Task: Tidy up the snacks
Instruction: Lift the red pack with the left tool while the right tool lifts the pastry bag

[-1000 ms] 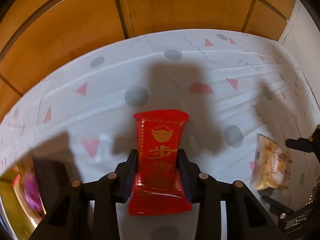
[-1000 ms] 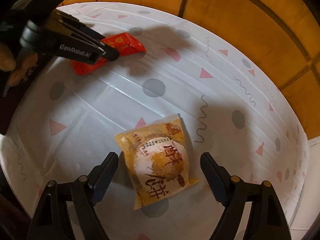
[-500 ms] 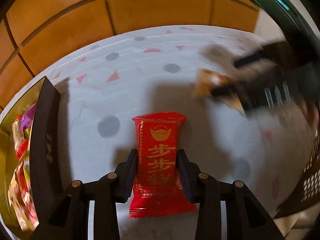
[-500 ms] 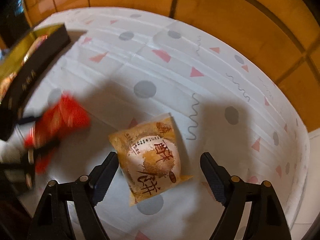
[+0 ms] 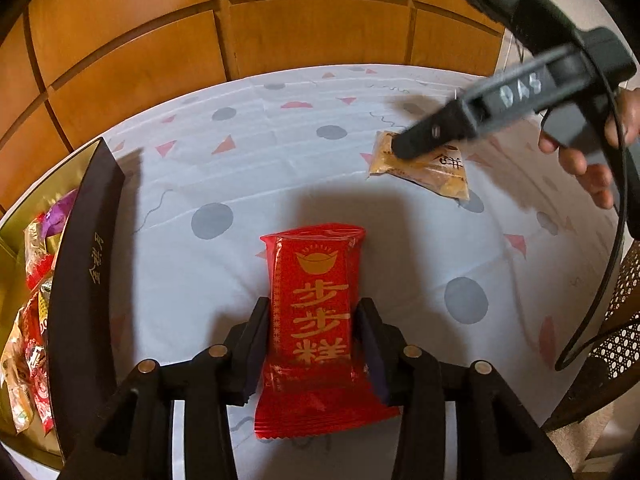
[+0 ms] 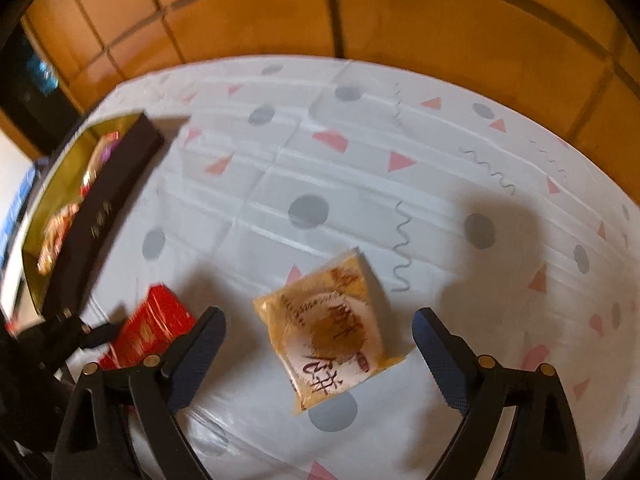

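Your left tongs (image 5: 312, 344) have the red snack packet (image 5: 314, 320) standing lengthwise between the fingers, and the jaws are easing apart. The left finger looks just beside the wrapper and the right one close against it, so judge the hold as loosening, not firm; whether either pad is pressing is hard to tell. The packet looks light, with a thin, slick foil wrapper that crumples, and something crumbly inside by the look of it. Take it across the narrow middle of the body, not by the crimped end seals, and squeeze gently.

Your right tongs (image 6: 320, 356) are spread wide and widening further, hovering over the yellow pastry packet (image 6: 332, 328) without touching it. That packet lies flat on the bench (image 6: 280, 160), tilted, its long axis running from about five o'clock to eleven o'clock in the right wrist view. It seems soft, puffy and easily crushed; close on its two long edges, low to the cloth.

From the left tongs outward, the yellow packet is at about one o'clock, well apart from the red one. The dark box (image 5: 86, 280) with a gold lining, already holding mixed snacks, stands at about nine o'clock, near the red packet.
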A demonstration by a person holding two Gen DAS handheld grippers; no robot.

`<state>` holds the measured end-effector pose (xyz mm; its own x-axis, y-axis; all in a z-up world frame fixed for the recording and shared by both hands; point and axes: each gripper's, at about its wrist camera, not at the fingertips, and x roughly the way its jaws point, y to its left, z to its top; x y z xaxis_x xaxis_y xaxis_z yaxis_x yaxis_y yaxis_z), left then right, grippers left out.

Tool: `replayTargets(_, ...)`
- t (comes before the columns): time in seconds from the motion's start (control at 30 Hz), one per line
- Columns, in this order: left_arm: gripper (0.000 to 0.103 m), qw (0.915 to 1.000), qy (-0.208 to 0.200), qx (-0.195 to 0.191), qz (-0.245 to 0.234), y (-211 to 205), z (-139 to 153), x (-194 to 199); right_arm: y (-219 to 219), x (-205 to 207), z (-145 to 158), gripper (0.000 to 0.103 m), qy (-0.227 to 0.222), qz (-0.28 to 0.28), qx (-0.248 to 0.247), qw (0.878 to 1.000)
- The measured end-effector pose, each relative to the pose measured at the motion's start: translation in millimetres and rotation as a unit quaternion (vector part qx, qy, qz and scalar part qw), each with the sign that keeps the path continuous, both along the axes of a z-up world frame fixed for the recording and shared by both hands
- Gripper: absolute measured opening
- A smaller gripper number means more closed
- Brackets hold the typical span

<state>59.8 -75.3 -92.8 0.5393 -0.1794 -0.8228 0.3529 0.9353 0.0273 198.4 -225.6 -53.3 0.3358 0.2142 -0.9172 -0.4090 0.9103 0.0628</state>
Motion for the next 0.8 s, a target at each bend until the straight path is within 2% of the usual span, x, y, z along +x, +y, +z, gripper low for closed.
replayTargets(0.2,0.044,1.0000,0.004,-0.004,0.004,0.3,0.7,-1.4,2.3,1.3,-18.7,0.095,0.010,0.004,-0.046,0.999)
replayTargets(0.43,0.044,0.9999,0.007,-0.007,0.009,0.7,0.0,0.5,9.7,1.7,-35.3,0.093,0.015,0.018,-0.076,0.997)
replayTargets(0.5,0.044,0.9998,0.008,-0.012,0.010,1.8,0.1,1.1,13.3,-2.3,-32.1,0.082,0.011,0.031,-0.063,0.997)
replayTargets(0.53,0.044,0.9998,0.008,-0.014,0.010,2.4,0.3,1.0,15.4,-4.5,-28.9,0.061,0.007,0.037,-0.052,0.998)
replayTargets(0.63,0.045,0.9999,0.002,-0.010,0.010,1.2,0.1,-1.1,25.3,-12.0,-31.1,0.059,-0.004,0.050,-0.067,0.997)
replayTargets(0.8,0.045,0.9998,0.003,-0.014,0.011,1.5,0.8,-1.4,15.3,-5.2,-32.6,0.062,0.022,0.029,-0.030,0.999)
